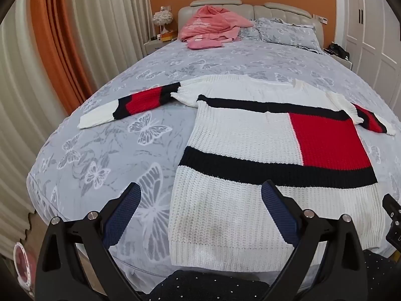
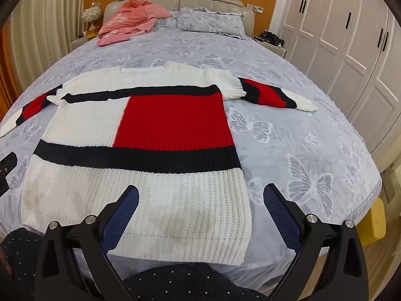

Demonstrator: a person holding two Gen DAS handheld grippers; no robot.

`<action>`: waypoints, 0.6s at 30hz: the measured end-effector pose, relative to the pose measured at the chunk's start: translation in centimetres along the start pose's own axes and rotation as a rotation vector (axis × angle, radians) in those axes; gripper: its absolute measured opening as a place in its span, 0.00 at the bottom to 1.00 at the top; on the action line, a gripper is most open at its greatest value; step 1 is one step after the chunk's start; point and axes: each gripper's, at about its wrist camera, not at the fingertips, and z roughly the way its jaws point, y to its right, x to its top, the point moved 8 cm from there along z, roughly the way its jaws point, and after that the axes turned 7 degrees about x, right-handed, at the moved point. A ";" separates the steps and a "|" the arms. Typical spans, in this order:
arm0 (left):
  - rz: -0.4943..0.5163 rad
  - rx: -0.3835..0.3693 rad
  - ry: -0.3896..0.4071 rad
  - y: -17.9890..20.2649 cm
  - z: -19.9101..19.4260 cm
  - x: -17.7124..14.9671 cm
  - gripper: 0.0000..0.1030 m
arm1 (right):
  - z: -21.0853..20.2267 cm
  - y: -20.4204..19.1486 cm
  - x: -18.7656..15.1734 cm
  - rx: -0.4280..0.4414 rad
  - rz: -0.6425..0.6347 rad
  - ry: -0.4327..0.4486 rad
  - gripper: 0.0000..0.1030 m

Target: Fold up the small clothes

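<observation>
A knitted sweater (image 1: 250, 135), white with black bands and a red block, lies flat on the bed with both sleeves spread sideways; it also shows in the right wrist view (image 2: 140, 135). Its left sleeve (image 1: 130, 105) stretches left, its right sleeve (image 2: 273, 94) stretches right. My left gripper (image 1: 200, 190) is open and empty, above the sweater's lower left hem corner. My right gripper (image 2: 200, 192) is open and empty, above the lower right hem corner.
The bed (image 1: 112, 150) has a grey butterfly-print cover. Pink clothes (image 1: 213, 27) and pillows (image 1: 285, 32) lie by the headboard. Curtains (image 1: 62, 37) hang on the left, a white wardrobe (image 2: 351, 37) stands on the right. A yellow object (image 2: 374, 222) sits by the bed's right edge.
</observation>
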 end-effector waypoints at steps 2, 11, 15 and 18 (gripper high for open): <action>-0.004 0.004 -0.003 -0.1 0.1 0.0 0.92 | 0.2 0.0 0.1 0.002 0.008 0.000 0.95; 0.008 0.001 0.013 0.3 -0.2 0.0 0.92 | -0.1 -0.1 0.0 0.015 0.011 0.016 0.95; 0.009 -0.002 0.012 0.2 -0.1 0.0 0.92 | 0.0 -0.1 0.0 0.015 0.011 0.015 0.95; 0.008 -0.002 0.012 0.3 -0.1 0.0 0.92 | 0.0 0.0 0.0 0.016 0.012 0.016 0.95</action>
